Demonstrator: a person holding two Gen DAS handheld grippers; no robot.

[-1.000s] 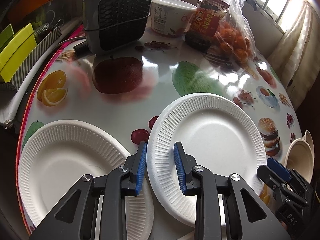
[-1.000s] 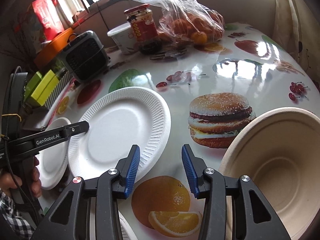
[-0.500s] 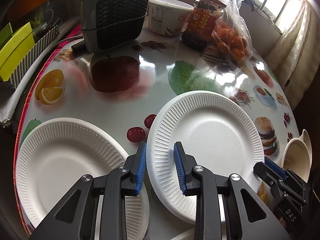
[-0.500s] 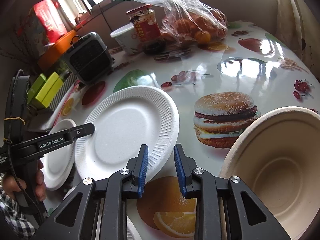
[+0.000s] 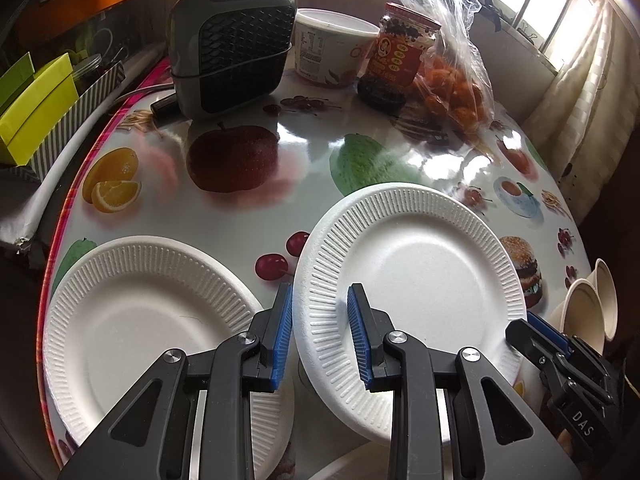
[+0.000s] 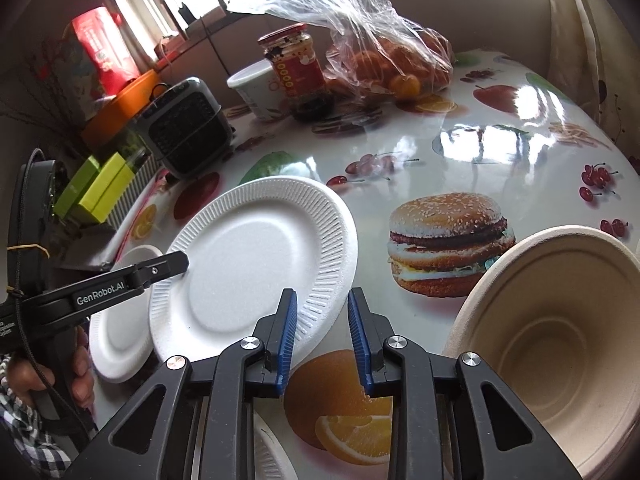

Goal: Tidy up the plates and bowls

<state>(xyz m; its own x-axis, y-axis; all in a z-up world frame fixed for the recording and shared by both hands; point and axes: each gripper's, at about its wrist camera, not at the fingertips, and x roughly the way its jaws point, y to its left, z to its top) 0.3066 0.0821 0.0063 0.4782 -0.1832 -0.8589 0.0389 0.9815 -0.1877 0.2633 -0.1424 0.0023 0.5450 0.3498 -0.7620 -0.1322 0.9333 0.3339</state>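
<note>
**Plate in the air, must go on the other plate**

Glossy table (image 5: 304,148) w/ printed fruit and a burger picture, window light behind, and at the far side a small fan heater (image 5: 232,48), a jar (image 5: 400,60) and a bag of oranges (image 5: 452,80).

My left gripper (image 5: 319,340) is narrow and pinches the near rim of the white foam plate (image 5: 420,272). This plate hangs tilted over the table, clear of it as far as I can judge. My right gripper (image 6: 319,336) is at the opposite rim. Its jaws have just been closing and are narrow now. The rim's edge sits in the gap, but I cannot tell if the pads really press on it.

Second white plate (image 5: 132,320) lies flat at the left table edge, just beside the lifted one; their rims overlap in the left view. Beige bowls (image 6: 560,340) are at the right, apart from the plates.

I think the step is to put the held plate onto the flat one. How to do it well:

- Foam is soft, so I should not squeeze more; a harder pinch can dent or crack the rim.
- Both hands should move together, otherwise the plate bends between them.
- Make it level first, then bring it over the middle of the flat plate so the rims match.
- Lower it slowly, because the flat plate is light and near the table edge; a push from the side can slide it off.
- Open one hand, check the plate sits, then open the other.
</note>
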